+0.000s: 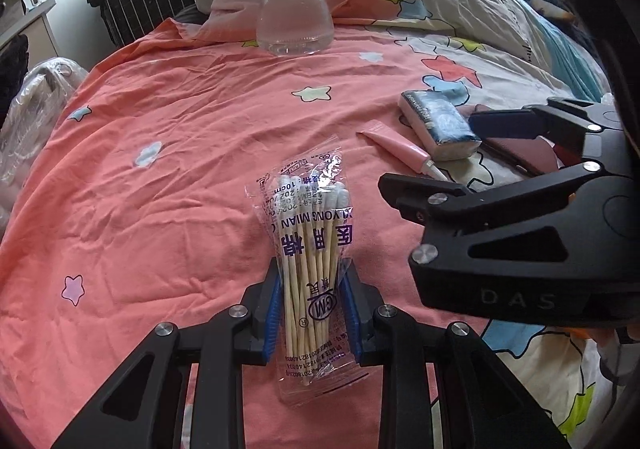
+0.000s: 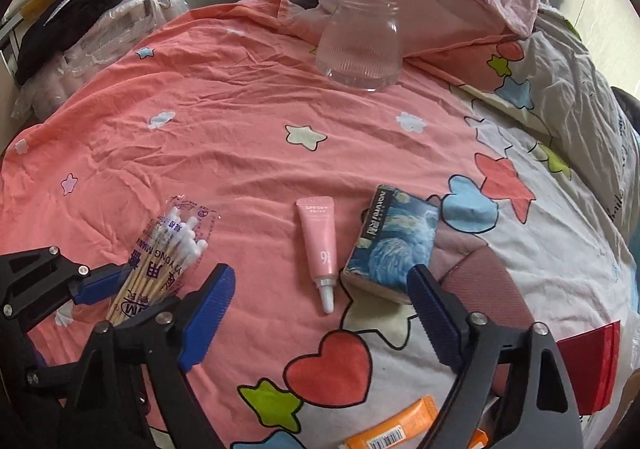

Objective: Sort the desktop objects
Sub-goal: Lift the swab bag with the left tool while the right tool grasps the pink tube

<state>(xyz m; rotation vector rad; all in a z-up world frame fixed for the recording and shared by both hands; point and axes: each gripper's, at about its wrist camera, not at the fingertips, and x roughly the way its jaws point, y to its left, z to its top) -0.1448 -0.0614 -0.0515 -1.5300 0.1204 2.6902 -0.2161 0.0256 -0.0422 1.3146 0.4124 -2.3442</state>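
Left gripper [image 1: 312, 309] clamps a clear plastic packet of wooden cotton swabs [image 1: 310, 249]; right gripper [image 2: 320, 313] gapes wide.
Clear ribbed glass jar [image 1: 295, 15] upright, nothing visible inside; packet's long axis runs away from the left camera, cotton tips farthest.

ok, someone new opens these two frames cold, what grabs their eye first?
Probably the left gripper, shut on a clear pack of cotton swabs at the near edge of the pink star-print bedsheet. Next, the empty glass jar standing at the far side against the rumpled bedding. Then the right gripper, open, with a pink tube and a blue tissue pack just ahead of it.
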